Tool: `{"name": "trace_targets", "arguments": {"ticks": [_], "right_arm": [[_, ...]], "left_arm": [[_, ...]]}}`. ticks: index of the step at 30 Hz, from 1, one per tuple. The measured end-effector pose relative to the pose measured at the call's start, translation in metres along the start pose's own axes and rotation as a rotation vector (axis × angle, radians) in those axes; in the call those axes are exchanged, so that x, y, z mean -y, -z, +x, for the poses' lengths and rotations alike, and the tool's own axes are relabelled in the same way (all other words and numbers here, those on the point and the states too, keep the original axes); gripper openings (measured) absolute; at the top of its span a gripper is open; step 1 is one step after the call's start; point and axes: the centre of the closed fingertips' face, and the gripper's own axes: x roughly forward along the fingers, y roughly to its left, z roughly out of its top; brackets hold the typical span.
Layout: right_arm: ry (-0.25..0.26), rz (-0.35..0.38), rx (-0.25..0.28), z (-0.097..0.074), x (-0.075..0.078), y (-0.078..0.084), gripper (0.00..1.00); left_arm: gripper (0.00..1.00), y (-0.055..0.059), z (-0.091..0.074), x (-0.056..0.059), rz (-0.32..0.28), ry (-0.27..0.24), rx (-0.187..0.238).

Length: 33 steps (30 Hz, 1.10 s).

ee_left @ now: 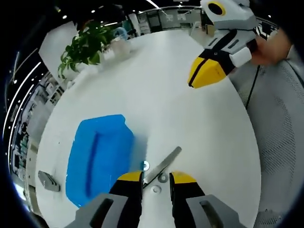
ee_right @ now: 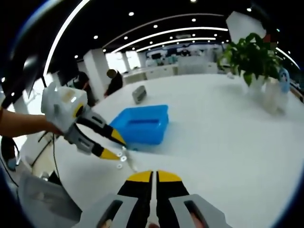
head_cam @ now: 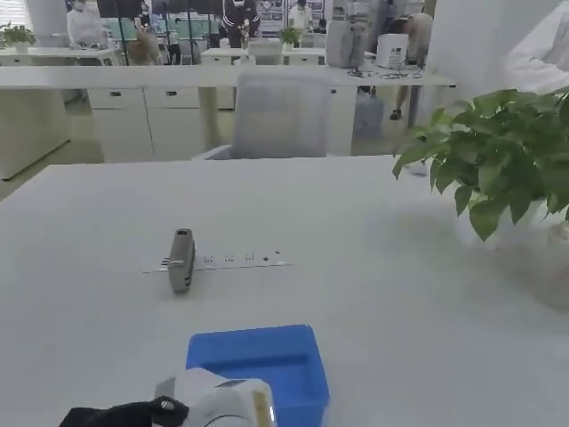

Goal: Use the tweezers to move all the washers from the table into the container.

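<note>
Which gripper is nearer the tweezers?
Left. The left gripper is right at the tweezers, which lie just ahead of its open fingers; the right gripper is well away across the table.

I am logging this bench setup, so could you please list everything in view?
Table: one, white, under everything.
Container: one, blue, on the table.
Tweezers: one pair, silver, flat on the table, one end between the left jaws.
Washers: three, silver, on the table by the tweezers.
Grey block: one, on the table beyond the container.
Plant: one, green, at the table's right side.
Chair: one, grey, behind the table.
Left gripper: yellow-tipped jaws open.
Right gripper: yellow-tipped jaws shut, empty.
</note>
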Motion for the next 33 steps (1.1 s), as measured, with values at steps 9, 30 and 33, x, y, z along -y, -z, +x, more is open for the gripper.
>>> {"name": "trace_targets", "arguments": {"ticks": [9,30,33], "right_arm": [[0.007,0.03,0.004,0.0,0.002,0.0,0.0],[-0.007,0.032,0.007,0.001,0.0,0.0,0.0],[-0.04,0.046,0.023,0.001,-0.007,-0.003,0.0]], "left_arm": [[0.16,0.008,0.008,-0.002,0.097,0.117,-0.078],[0.02,0.003,0.0,0.001,0.1,0.176,-0.041],[0.02,-0.003,-0.008,0.0,0.043,0.122,0.022]]}}
